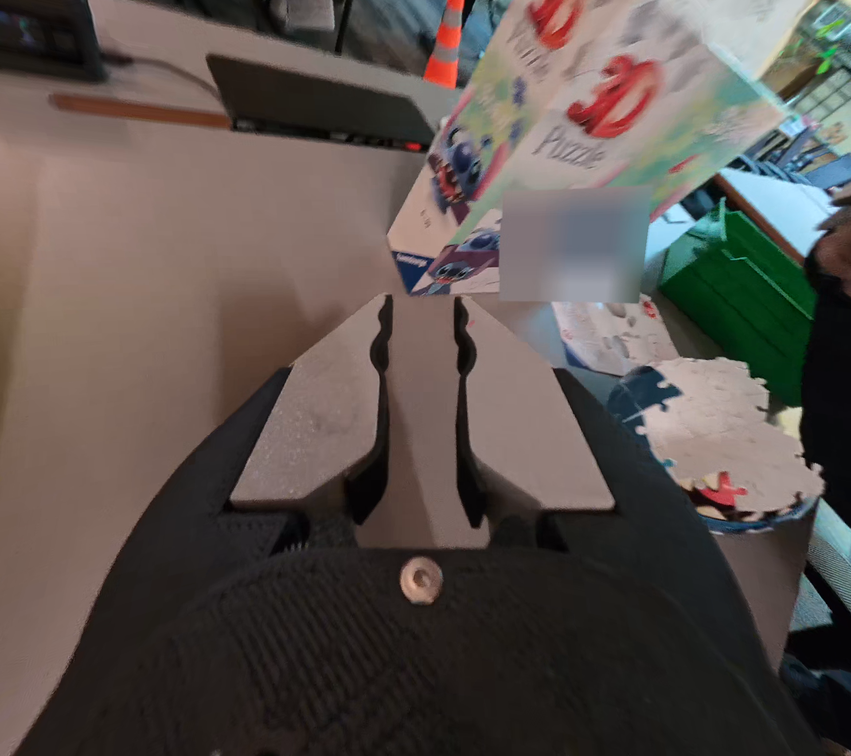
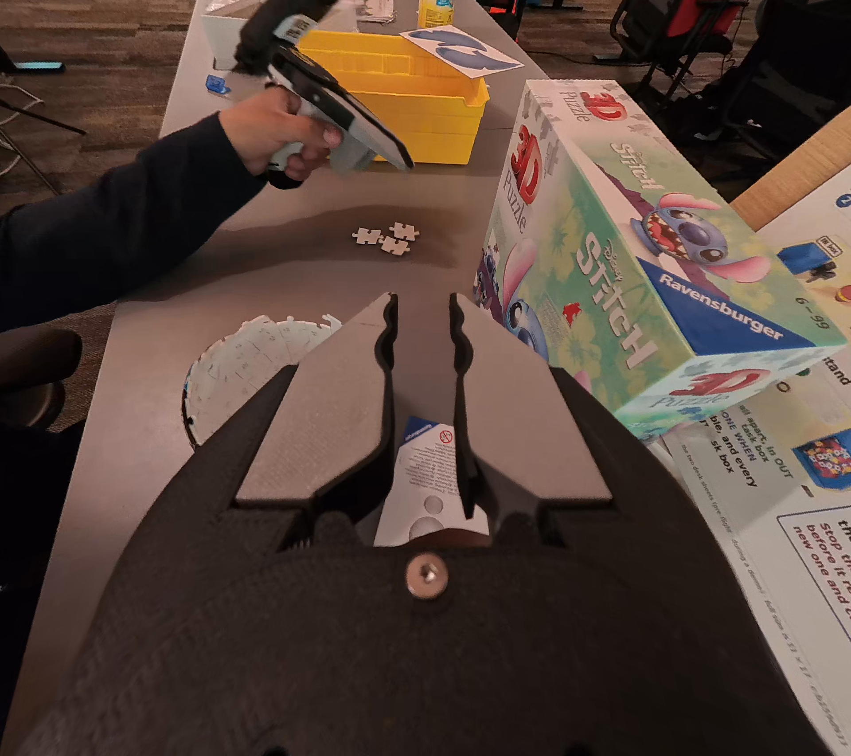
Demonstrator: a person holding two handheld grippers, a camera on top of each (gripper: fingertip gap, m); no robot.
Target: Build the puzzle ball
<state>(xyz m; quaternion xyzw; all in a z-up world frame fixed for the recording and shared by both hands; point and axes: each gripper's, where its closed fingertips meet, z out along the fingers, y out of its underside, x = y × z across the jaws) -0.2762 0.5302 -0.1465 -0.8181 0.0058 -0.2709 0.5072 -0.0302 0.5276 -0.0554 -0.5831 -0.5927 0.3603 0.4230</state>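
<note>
Since the half-built puzzle ball point(image 2: 239, 365) is just a thin shell of clipped-together curved pieces, I judge it light, fairly stiff across the dome but prone to popping apart at the seams if squeezed. I'd take it at the rim, gently, or steady it from outside, not pinch across the bowl.

Right gripper point(image 2: 421, 305): jaws parted, nothing between them. The shell sits on the tabletop point(image 2: 322, 190) just left of the left jaw, partly hidden behind it. Three loose pieces point(image 2: 387, 238) lie ahead of the tips, slightly left, well apart from them. They're flat, tiny and light, so an edge pinch will be fiddly. The puzzle box point(image 2: 621, 273) stands close on the right.

Left gripper point(image 1: 421, 305): jaws also apart and empty, held in the air. In its blurred view the shell point(image 1: 709, 434) lies off to the right of the jaws, the box ahead-right.
</note>
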